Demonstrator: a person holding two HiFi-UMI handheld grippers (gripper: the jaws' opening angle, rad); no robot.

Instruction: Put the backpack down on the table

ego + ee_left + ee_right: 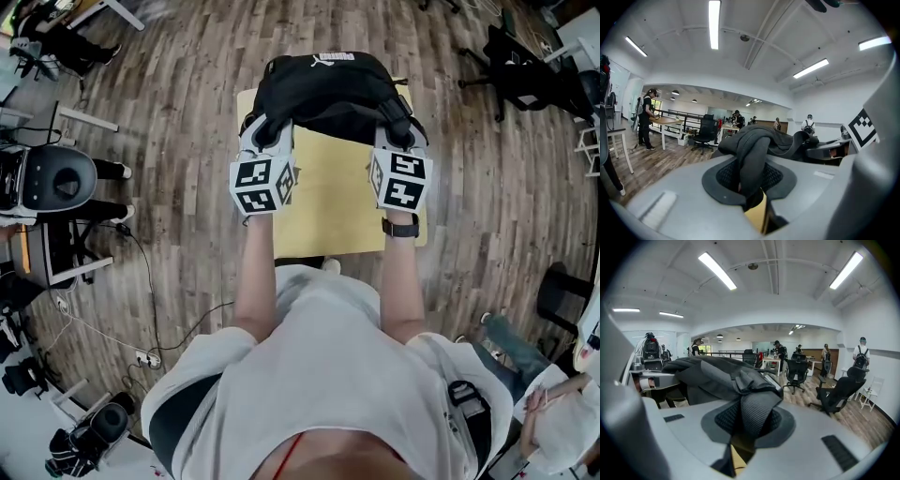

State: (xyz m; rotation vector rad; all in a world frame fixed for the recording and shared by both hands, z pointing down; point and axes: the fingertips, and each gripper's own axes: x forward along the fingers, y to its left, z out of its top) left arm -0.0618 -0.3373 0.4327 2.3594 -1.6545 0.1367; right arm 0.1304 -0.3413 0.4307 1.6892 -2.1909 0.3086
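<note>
The lowering step is in hand. A black fabric backpack (328, 89) is carried between the two claws over the far end of a pale yellow rectangular tabletop (333, 211), and it is judged not yet set down. The left claw (261, 129) is clenched on a dark grey woven strap (751, 157) at the backpack's left side. The right claw (398, 134) is clenched on a ribbed grey strap (754, 411) at its right side. In each gripper view the strap is seen pinched between the pads, with a sliver of yellow tabletop below. Whether the backpack's underside touches the tabletop cannot be told, since the bag hides the far edge. Part of it appears to hang out over the wood-plank floor (469, 187) beyond.

The next move is judged to call for both claws to be brought down together and kept level. They may also need to be drawn a little toward the person, so that the bulk lands on the tabletop and not past its far edge. The straps should be let go only once the weight is borne, as the soft bag could otherwise slump or slide off.

Seen from above, the backpack's long axis lies across, from one claw to the other. The edge bearing a white printed logo (335, 58) is turned away from the person, and the strap side is turned toward the person
</note>
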